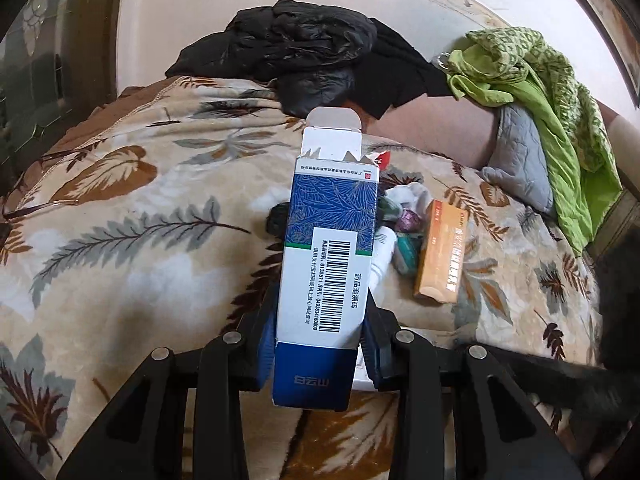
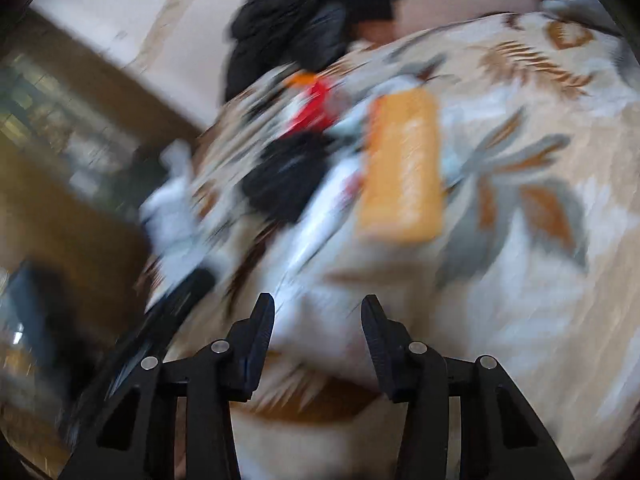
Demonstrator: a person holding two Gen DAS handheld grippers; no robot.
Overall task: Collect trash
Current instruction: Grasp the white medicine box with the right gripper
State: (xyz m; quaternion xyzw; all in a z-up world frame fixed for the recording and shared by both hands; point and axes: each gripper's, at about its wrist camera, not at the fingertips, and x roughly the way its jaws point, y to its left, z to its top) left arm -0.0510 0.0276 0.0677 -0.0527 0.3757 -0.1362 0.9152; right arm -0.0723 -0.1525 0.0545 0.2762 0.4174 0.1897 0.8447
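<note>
- Left gripper (image 1: 320,316) first: both jaws are pressed against the sides of a blue-and-white medicine box (image 1: 326,264), held lengthwise with the barcode face up and its open flap pointing away from the camera.
- The box is up off the bedding, clamped near its dark blue end, with the white flap end reaching out over the bed.
- Right gripper (image 2: 318,312): jaws apart, nothing between them, only bedding visible in the gap. The whole right wrist view is smeared with motion blur.
- Under both grippers lies a cream blanket (image 1: 132,216) printed with brown and grey leaves.
- Just past the held box sits the trash pile: a small cluster of crumpled wrappers (image 1: 404,220), green, purple and white, lying on the blanket.
- An orange box (image 1: 442,254) lies flat just beside those wrappers, on their right in the left wrist view; the right wrist view shows the same box ahead of the empty jaws.
- In the right wrist view something red (image 2: 314,110) and something black (image 2: 288,176) lie beside the orange box; too blurred to name.
- Further out, a black plastic bag (image 1: 304,46) is heaped at the far edge of the bed.
- Off to the right, a green patterned cloth (image 1: 532,80) drapes over a grey quilted cushion (image 1: 518,156).
</note>
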